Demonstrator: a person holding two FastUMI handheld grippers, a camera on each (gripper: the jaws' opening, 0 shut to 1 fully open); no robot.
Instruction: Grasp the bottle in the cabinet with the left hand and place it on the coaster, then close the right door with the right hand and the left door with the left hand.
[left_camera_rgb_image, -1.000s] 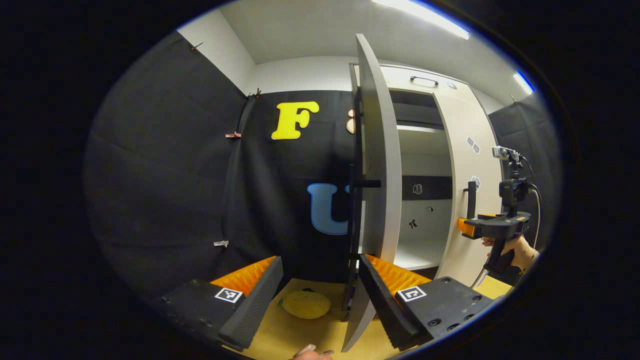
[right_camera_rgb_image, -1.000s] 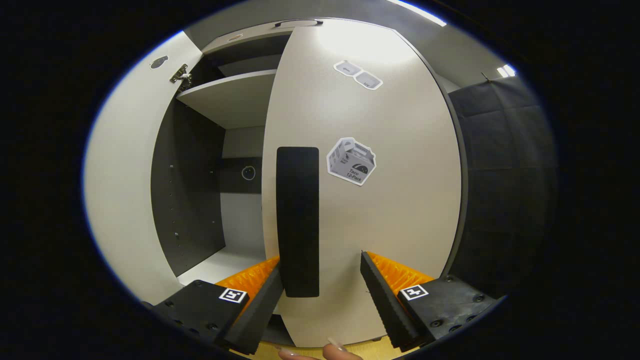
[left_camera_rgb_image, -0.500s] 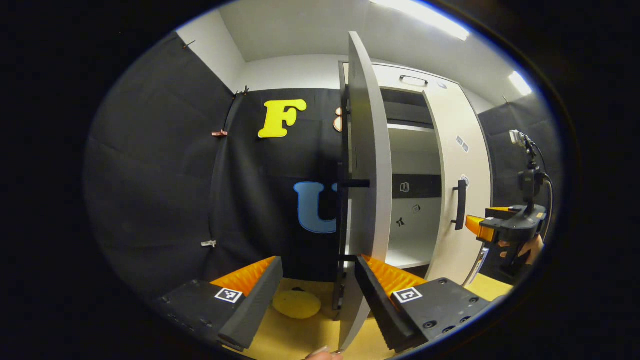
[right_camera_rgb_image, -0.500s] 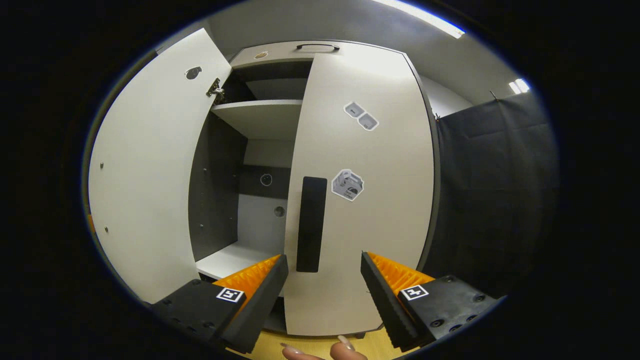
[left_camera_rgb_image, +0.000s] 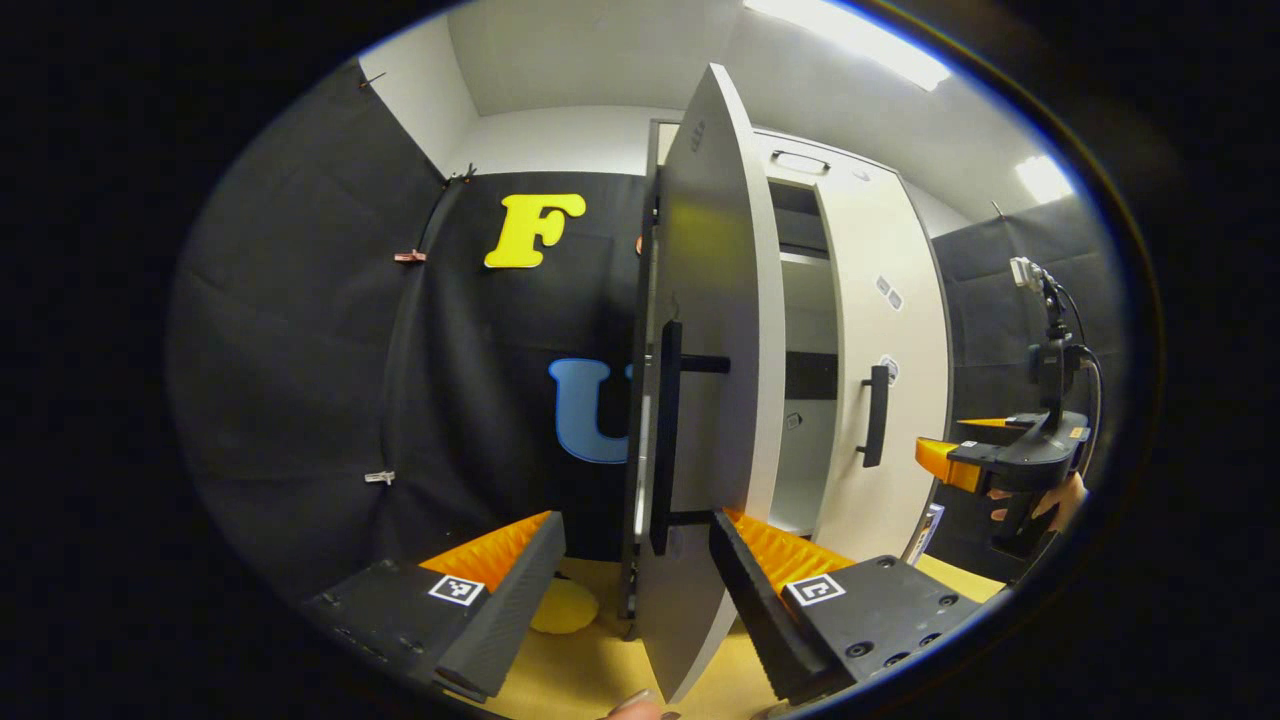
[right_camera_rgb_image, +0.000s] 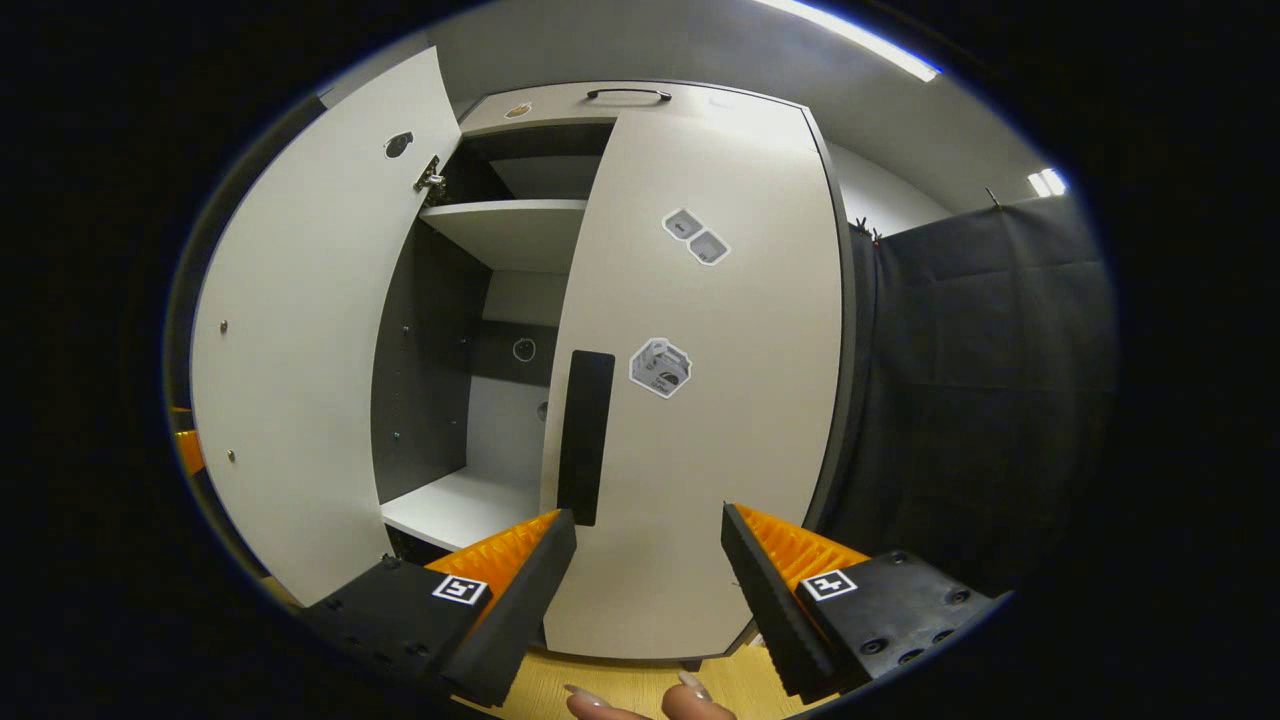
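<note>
Both grippers have their jaws spread apart, with nothing clamped between them. In the left gripper view, the left gripper (left_camera_rgb_image: 632, 560) sits right at the free edge of the left door (left_camera_rgb_image: 705, 350), which stands partly open and nearly edge-on to the camera. That door's dark bar handle (left_camera_rgb_image: 665, 435) rises just above the gap between the jaws, and the door's lower edge passes close beside the right-hand finger (left_camera_rgb_image: 745, 590); I cannot tell whether they touch. Behind the left-hand finger, a round yellow coaster (left_camera_rgb_image: 563, 606) lies on the wooden table (left_camera_rgb_image: 590, 670), half hidden. No bottle can be made out on it from here.

Further right in the same view, the right door (left_camera_rgb_image: 885, 370) looks closed or nearly so against the cabinet (left_camera_rgb_image: 800, 160). The right gripper (left_camera_rgb_image: 985, 460), held in a hand (left_camera_rgb_image: 1045, 505), hangs apart from the door's handle.

In the right gripper view, the right gripper (right_camera_rgb_image: 640, 560) faces the right door (right_camera_rgb_image: 700, 400), clear of its black handle (right_camera_rgb_image: 582, 435). The left door (right_camera_rgb_image: 300, 350) swings out at the left, showing a pale shelf (right_camera_rgb_image: 500, 225) and the cabinet floor (right_camera_rgb_image: 450, 505) inside. Fingertips (right_camera_rgb_image: 690, 695) peek in at the bottom edge.
</note>
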